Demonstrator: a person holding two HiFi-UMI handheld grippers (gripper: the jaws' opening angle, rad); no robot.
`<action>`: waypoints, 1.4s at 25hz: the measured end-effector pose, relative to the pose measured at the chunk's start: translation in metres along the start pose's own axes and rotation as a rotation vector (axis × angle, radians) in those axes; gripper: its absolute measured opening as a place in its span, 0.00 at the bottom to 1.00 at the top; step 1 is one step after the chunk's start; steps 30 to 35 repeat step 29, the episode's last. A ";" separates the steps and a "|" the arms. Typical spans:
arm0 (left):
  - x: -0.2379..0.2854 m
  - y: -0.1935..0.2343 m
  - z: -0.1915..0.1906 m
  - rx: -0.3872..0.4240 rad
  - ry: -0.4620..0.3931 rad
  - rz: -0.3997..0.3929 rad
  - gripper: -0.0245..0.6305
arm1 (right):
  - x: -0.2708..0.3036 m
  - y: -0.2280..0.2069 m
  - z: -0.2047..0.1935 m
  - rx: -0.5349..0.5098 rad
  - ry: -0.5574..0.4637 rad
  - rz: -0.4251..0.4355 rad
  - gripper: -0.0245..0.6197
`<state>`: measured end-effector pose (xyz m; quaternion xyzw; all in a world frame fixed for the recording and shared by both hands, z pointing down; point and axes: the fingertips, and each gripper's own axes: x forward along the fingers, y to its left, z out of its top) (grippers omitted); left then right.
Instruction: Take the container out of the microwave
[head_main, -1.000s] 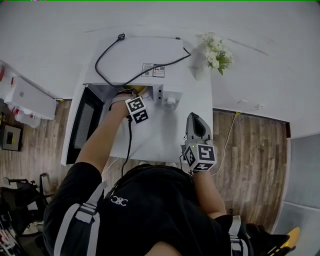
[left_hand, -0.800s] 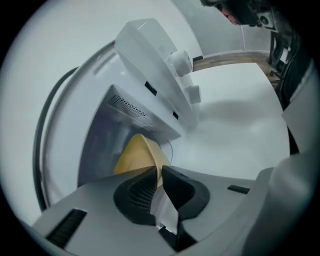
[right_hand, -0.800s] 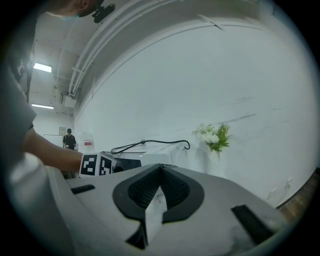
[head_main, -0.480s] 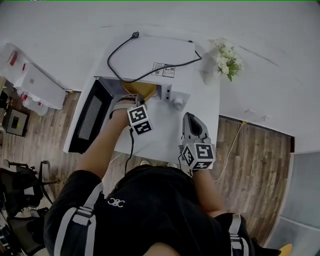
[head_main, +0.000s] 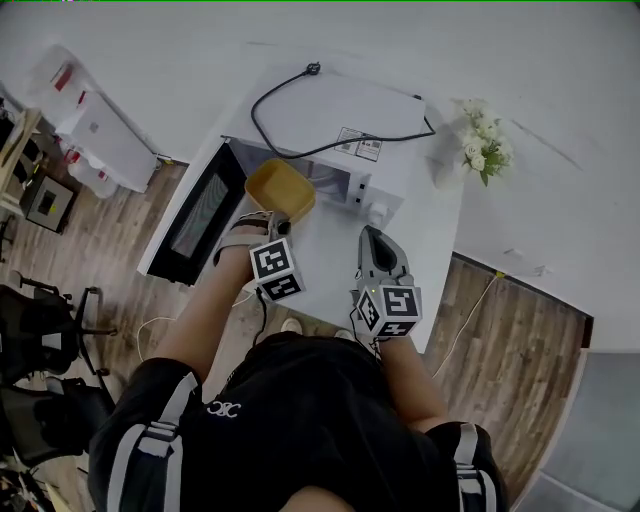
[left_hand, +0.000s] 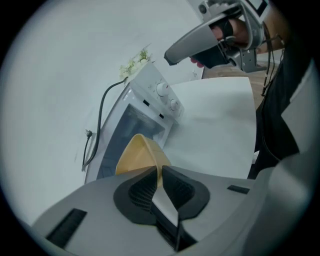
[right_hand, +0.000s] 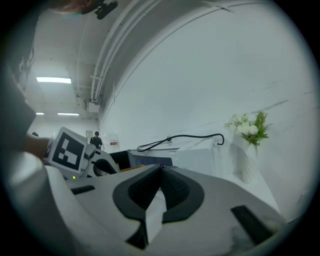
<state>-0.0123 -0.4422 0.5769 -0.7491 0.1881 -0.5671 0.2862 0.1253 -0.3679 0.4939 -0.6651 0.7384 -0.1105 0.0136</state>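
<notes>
Left gripper (left_hand: 160, 169) fingers clamped on container (left_hand: 137, 155) rim; right gripper (right_hand: 160, 170) fingers together, empty. Microwave (head_main: 330, 105) label (head_main: 358, 143) unreadable; bare tabletop (head_main: 322, 255) between grippers.

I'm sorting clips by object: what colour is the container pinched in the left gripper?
Mustard yellow. The container shows best in the head view.

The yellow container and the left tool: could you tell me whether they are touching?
Touching. The left gripper view shows the left tool closed on the rim of the yellow container.
</notes>
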 end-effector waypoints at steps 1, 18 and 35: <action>-0.005 0.000 -0.005 -0.017 0.002 0.004 0.11 | 0.002 0.004 -0.002 0.000 0.008 0.014 0.04; -0.027 -0.015 -0.051 -0.056 0.092 0.028 0.11 | 0.016 0.020 -0.018 0.001 0.058 0.063 0.04; -0.022 -0.009 -0.047 -0.048 0.090 0.038 0.11 | 0.020 0.015 -0.018 0.004 0.064 0.054 0.04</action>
